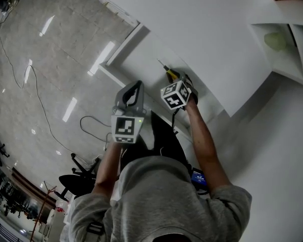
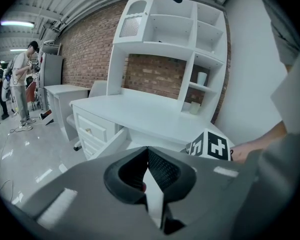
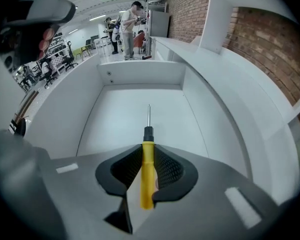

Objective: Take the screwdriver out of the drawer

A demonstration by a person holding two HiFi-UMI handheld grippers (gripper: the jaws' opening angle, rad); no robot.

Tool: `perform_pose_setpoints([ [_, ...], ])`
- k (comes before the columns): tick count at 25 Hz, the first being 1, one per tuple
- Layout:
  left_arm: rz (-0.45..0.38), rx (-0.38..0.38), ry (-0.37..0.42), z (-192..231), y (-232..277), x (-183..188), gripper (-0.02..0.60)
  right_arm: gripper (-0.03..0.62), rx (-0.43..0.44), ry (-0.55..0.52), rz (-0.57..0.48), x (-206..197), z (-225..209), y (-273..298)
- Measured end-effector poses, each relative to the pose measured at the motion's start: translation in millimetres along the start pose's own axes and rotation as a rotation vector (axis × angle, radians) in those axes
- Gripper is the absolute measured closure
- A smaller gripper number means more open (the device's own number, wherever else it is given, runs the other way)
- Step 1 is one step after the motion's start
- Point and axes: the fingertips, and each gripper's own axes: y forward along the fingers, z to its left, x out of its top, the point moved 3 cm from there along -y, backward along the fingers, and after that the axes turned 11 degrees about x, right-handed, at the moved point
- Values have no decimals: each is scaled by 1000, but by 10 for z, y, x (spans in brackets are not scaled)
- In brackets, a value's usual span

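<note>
A screwdriver [image 3: 148, 164] with a yellow handle and thin steel shaft lies between my right gripper's [image 3: 149, 156] pads, which press on both sides of the handle. The shaft points toward the far wall of the open white drawer [image 3: 135, 84]. From the head view the right gripper [image 1: 179, 78] reaches down into the drawer [image 1: 122, 49], and the yellow handle of the screwdriver [image 1: 169, 73] shows just beyond it. My left gripper [image 1: 136, 84] hangs over the drawer's near side, apart from the tool. In its own view the left gripper [image 2: 147, 151] is shut with nothing in it.
The white desk [image 2: 140, 109] carries a shelf hutch [image 2: 175, 44] against a brick wall. A drawer unit [image 2: 92, 131] stands under the desk's left end. People [image 2: 20, 84] stand on the floor beyond. An office chair [image 1: 76, 181] and a cable [image 1: 40, 105] are on the floor.
</note>
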Motion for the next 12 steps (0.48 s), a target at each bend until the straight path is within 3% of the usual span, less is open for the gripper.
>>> perform_pose_setpoints([
  [12,-68,-47,60,-72,-432,338,571,516,-89,75,-166,225,156,-779],
])
